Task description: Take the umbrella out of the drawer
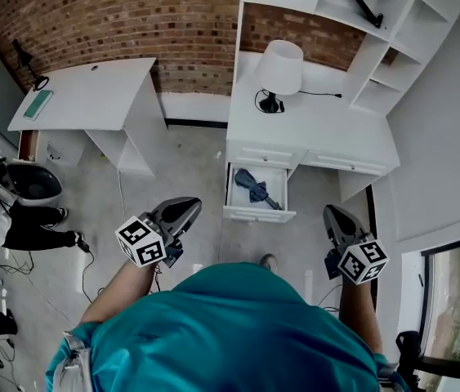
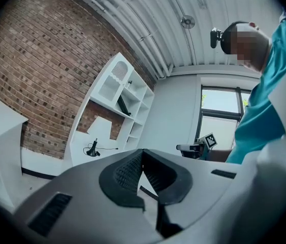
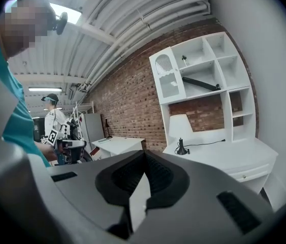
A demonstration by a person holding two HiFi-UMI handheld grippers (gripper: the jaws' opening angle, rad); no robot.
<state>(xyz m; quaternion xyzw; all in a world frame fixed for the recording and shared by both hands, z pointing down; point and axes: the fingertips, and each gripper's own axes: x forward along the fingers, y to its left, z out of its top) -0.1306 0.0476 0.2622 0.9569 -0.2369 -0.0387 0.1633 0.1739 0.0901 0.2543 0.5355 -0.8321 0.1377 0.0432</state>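
Note:
A dark blue folded umbrella (image 1: pixel 253 188) lies in the open drawer (image 1: pixel 258 214) of the white desk (image 1: pixel 352 137), ahead of me in the head view. My left gripper (image 1: pixel 189 206) is held out over the floor, to the left of the drawer and short of it. Its jaws are shut and empty (image 2: pixel 143 152). My right gripper (image 1: pixel 329 211) is held to the right of the drawer, also short of it, shut on nothing (image 3: pixel 144 153). Neither gripper view shows the umbrella; each gripper's own body hides the lower part of its view.
A white lamp (image 1: pixel 279 70) with a black cord stands on the desk under a white shelf unit (image 1: pixel 393 31). A second white desk (image 1: pixel 91 96) stands at the left by the brick wall. A person (image 1: pixel 17 219) sits at the far left among cables.

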